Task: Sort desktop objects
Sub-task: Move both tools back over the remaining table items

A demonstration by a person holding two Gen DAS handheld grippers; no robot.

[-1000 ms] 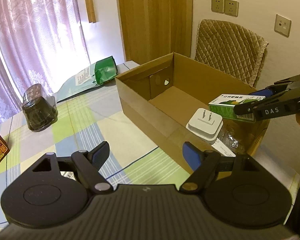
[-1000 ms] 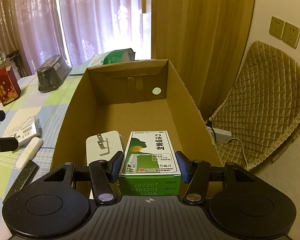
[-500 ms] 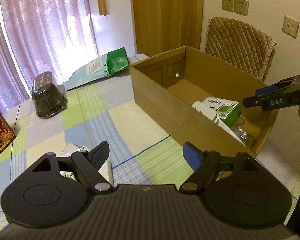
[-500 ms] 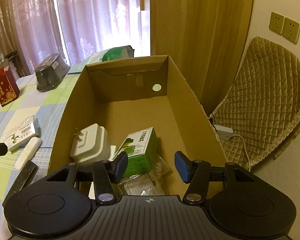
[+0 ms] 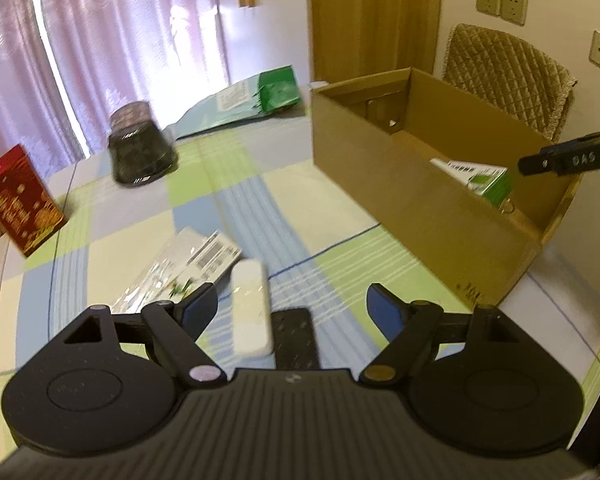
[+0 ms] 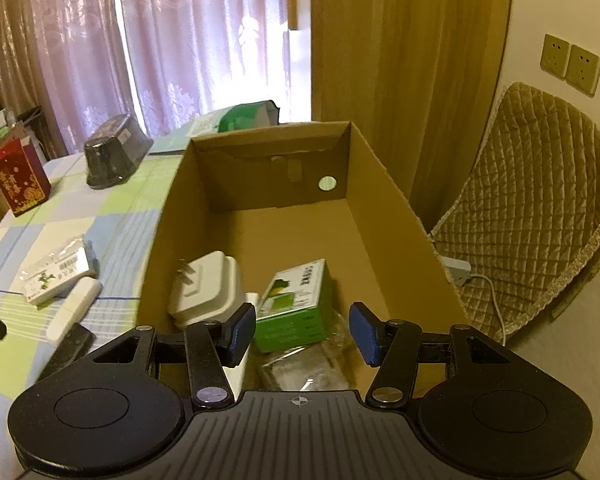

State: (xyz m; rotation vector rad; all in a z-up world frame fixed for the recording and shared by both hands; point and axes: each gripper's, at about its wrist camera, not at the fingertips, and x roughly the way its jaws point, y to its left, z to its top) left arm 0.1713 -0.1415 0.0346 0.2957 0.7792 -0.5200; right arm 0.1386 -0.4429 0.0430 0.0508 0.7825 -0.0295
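An open cardboard box (image 6: 396,216) (image 5: 380,168) stands at the table's right end. Inside lie a green-and-white medicine carton (image 6: 294,306) (image 5: 480,176), a white plug adapter (image 6: 204,290) and a clear plastic packet (image 6: 304,368). My right gripper (image 6: 302,334) hangs open over the box's near end, holding nothing. My left gripper (image 5: 292,312) is open above the tablecloth, with a white stick-shaped device (image 5: 252,308) and a black remote (image 5: 296,338) between its fingers. A white barcoded packet (image 5: 184,268) (image 6: 56,274) lies just beyond.
A red gift box (image 5: 20,200) stands at the far left, beside a dark plastic tub (image 5: 140,152). A green-and-white bag (image 5: 244,100) lies at the table's far end. A quilted chair (image 6: 540,200) stands right of the cardboard box, against the wall.
My right gripper opened and dropped the medicine carton into the box, where it lies tilted. My left gripper swung left and back, bringing the white device and remote between its fingers.
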